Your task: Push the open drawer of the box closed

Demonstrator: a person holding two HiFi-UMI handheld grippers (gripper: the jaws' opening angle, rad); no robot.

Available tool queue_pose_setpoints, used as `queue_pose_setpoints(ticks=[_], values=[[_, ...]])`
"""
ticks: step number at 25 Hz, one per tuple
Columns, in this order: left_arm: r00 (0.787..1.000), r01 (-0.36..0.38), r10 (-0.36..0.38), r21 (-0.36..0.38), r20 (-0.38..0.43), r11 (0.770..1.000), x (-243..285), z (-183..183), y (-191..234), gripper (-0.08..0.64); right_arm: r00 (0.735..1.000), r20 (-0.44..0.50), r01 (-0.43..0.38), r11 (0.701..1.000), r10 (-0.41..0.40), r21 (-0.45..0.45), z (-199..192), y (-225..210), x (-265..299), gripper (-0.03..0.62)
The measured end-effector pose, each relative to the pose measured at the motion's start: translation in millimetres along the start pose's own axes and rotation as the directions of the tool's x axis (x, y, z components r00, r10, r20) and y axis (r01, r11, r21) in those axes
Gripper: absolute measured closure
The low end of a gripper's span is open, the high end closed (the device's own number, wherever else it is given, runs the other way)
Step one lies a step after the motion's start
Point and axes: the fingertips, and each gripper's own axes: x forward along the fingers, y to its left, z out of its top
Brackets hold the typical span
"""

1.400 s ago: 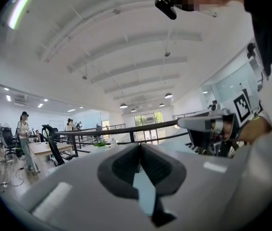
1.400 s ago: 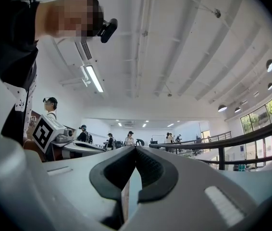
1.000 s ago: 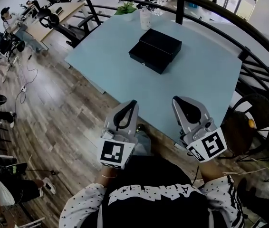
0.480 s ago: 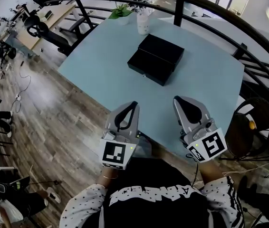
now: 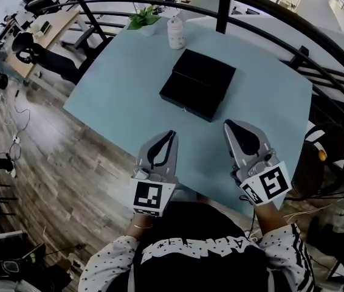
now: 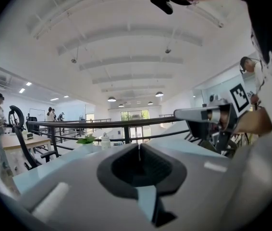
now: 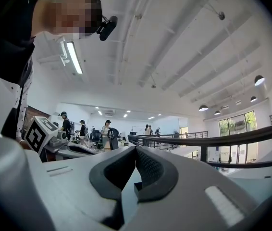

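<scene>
A black box [image 5: 205,72] lies on the light blue table [image 5: 117,96], and its drawer [image 5: 187,97] stands pulled out toward me with a small knob on its front. Both grippers hover over the table's near edge, short of the box and apart from it. My left gripper [image 5: 171,133] is shut with nothing in it, and its jaws meet at the tip in the left gripper view [image 6: 139,146]. My right gripper [image 5: 227,125] is shut and empty too [image 7: 135,148]. Neither gripper view shows the box.
A small potted plant [image 5: 143,18] and a white bottle [image 5: 175,34] stand at the table's far edge. A black railing [image 5: 220,5] curves behind the table, and a dark chair [image 5: 321,157] stands at its right. Wooden floor lies to the left.
I have come closer to the table: the box and table edge sit nearer to both grippers. Both grippers stay shut and level.
</scene>
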Motion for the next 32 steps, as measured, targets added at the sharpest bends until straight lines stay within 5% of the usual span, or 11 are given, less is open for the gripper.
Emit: queue_pose_setpoints(ticks=[15, 32], values=[[0.993, 0.112, -0.114, -0.037, -0.040, 0.993, 75, -48, 62, 0.560, 0.975, -0.109, 0.190, 0.981, -0.192, -0.029, -35, -57, 75, 0.592], [0.953, 0.241, -0.252, -0.085, -0.167, 0.967, 141, -139, 80, 0.560, 0.890, -0.265, 0.371, 0.927, -0.371, -0.054, -116, -119, 125, 0.589]])
